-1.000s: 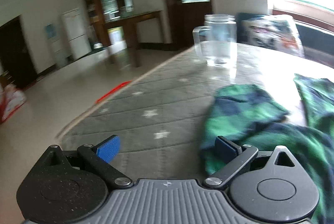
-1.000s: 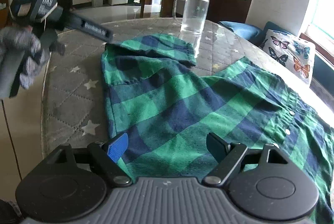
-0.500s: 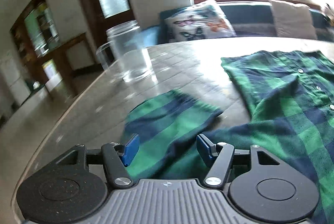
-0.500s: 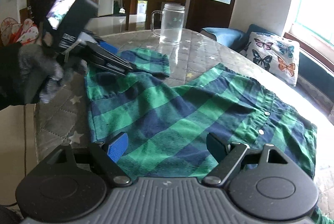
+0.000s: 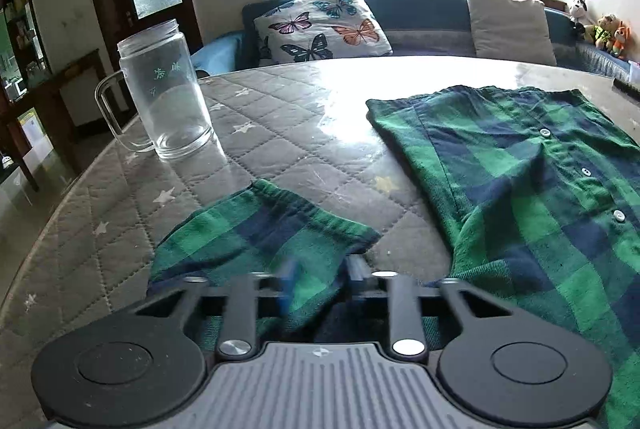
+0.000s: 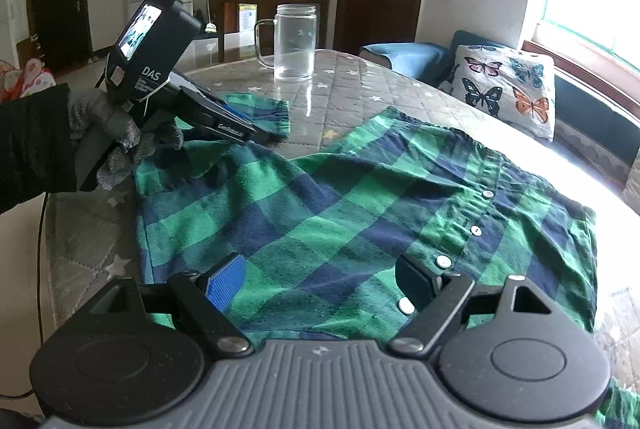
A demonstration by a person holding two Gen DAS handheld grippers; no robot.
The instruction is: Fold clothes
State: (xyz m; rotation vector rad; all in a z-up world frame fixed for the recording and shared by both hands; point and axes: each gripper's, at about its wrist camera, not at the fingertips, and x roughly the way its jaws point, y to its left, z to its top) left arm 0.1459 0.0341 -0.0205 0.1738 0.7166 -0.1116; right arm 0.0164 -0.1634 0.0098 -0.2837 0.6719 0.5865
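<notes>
A green and navy plaid shirt lies spread on the quilted grey table, button placket to the right. Its short sleeve sticks out toward the glass mug. My left gripper has closed on the sleeve's near edge; the fingers look motion-blurred and cloth bunches between them. It also shows in the right wrist view, held by a gloved hand at the sleeve. My right gripper is open and empty, hovering low over the shirt body near the buttons.
A clear glass mug stands on the table beyond the sleeve, also in the right wrist view. A sofa with a butterfly cushion lies behind the table. The table edge drops off at left.
My left gripper swung from the table's left edge onto the sleeve and its jaws closed on the cloth. The right gripper stayed open and moved slightly over the shirt.
</notes>
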